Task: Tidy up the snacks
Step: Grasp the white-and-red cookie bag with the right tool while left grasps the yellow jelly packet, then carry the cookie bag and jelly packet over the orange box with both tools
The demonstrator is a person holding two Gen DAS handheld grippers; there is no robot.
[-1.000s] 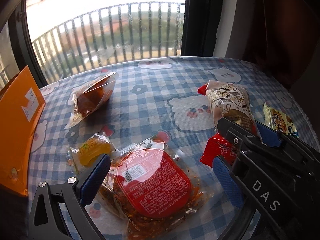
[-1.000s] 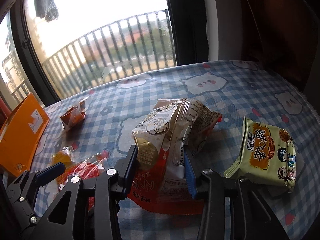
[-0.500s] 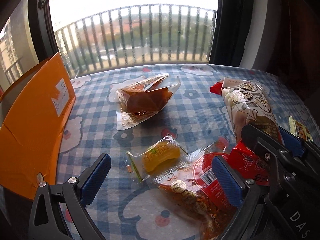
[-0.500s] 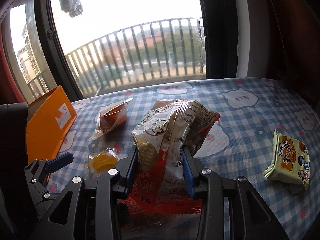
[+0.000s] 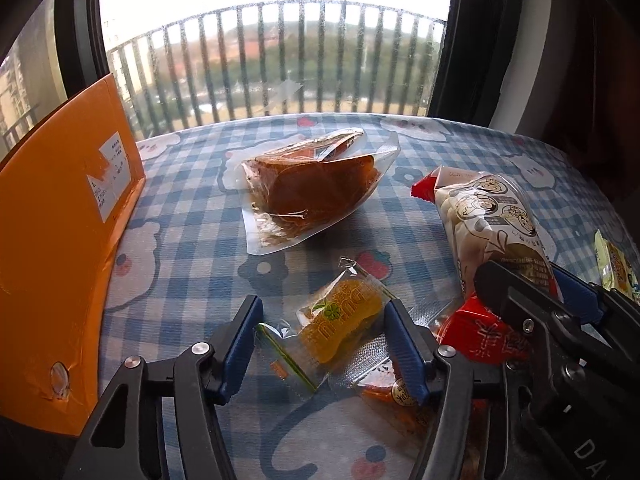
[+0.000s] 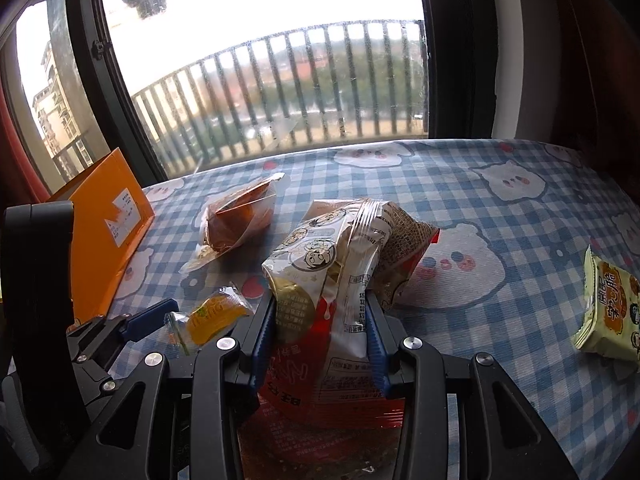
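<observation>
Left hand-held gripper [image 5: 322, 340] astride yellow jelly packet [image 5: 340, 322], fingers apart.

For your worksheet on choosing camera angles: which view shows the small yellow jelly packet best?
The left wrist view: the yellow jelly packet lies close and unobstructed between the open left gripper's fingers, print visible. The right wrist view shows it smaller, off to the side, print sideways.

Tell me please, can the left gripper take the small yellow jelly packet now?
Probably yes. The left gripper is open with the yellow jelly packet lying between its fingers, and nothing covers the packet; its wrapper only overlaps a clear pouch beside it.
</observation>
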